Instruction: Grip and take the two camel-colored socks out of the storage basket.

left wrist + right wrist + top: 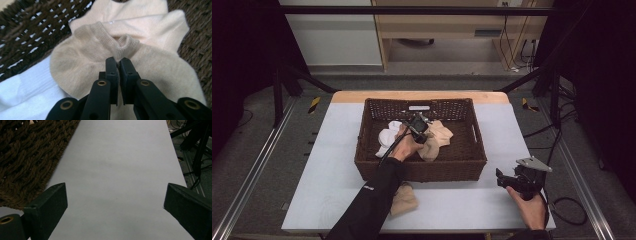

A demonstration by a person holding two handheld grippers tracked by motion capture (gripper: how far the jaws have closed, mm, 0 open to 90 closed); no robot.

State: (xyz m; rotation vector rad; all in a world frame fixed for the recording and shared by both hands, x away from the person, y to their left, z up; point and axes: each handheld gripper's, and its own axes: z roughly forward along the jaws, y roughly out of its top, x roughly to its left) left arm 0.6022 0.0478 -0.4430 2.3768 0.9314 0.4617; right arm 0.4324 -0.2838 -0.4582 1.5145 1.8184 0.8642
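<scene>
No legible text, a small white mark on the black sleeve (368,188) low in the high view, too small to read, a white tag on the basket (419,108) rim, blank

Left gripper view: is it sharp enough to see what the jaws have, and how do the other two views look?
Left gripper view: evenly lit, beige sock sharp at the pinched fold, left gripper closed on it, lower edge soft. High view: table bright, surroundings dark, sock small. Right gripper view: dim, right gripper open, jaws blurred.
</scene>
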